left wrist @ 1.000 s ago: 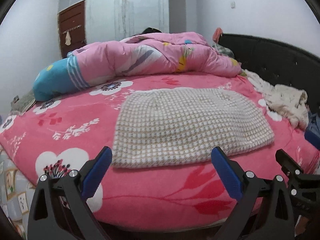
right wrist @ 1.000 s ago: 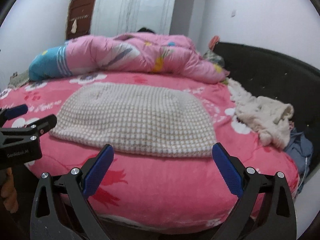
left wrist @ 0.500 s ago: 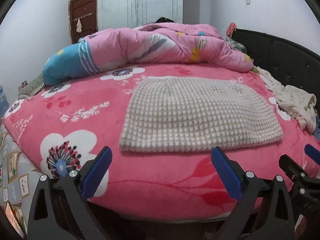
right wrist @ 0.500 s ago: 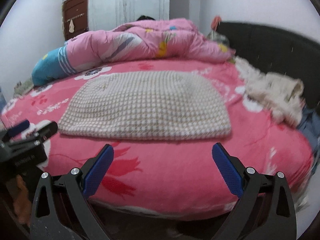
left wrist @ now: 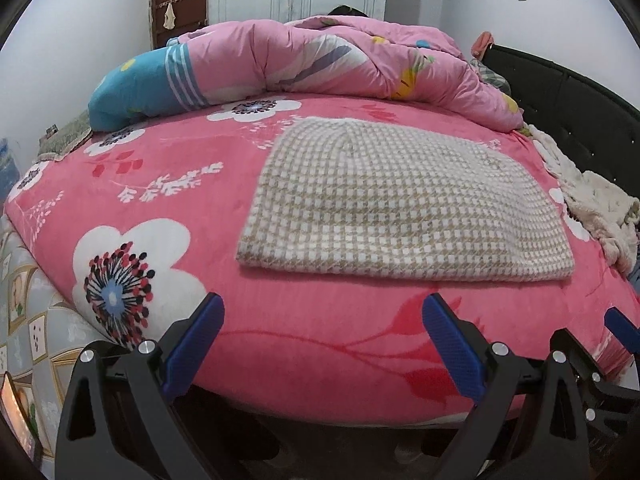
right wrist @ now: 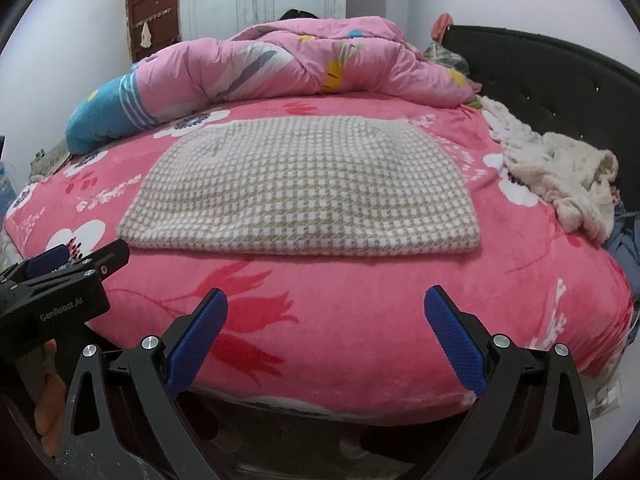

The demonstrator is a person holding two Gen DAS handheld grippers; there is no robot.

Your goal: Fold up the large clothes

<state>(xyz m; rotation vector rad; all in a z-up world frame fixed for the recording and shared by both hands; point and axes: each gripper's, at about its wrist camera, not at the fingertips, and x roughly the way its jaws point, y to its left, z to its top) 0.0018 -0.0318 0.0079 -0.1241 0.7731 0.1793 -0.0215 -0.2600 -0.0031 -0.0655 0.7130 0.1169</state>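
Note:
A beige and white checked knit garment (left wrist: 400, 200) (right wrist: 304, 188) lies flat in a folded rectangle on the pink flowered bed cover (left wrist: 152, 184) (right wrist: 360, 300). My left gripper (left wrist: 320, 344) is open at the bed's near edge, short of the garment's front-left hem, with nothing between its blue pads. My right gripper (right wrist: 326, 340) is open too, empty, in front of the garment's near hem. The left gripper also shows at the left of the right wrist view, held by a hand (right wrist: 48, 408).
A rolled pink and blue quilt (left wrist: 304, 68) (right wrist: 280, 64) lies across the far side of the bed. A cream fluffy garment (right wrist: 560, 176) (left wrist: 600, 208) is heaped at the right by the black headboard (right wrist: 552, 76). A brown door and white wardrobe stand behind.
Both grippers have drawn back and risen a little, so the garment sits farther off and more of the bed's near edge shows. Both stayed open; the garment has not moved.

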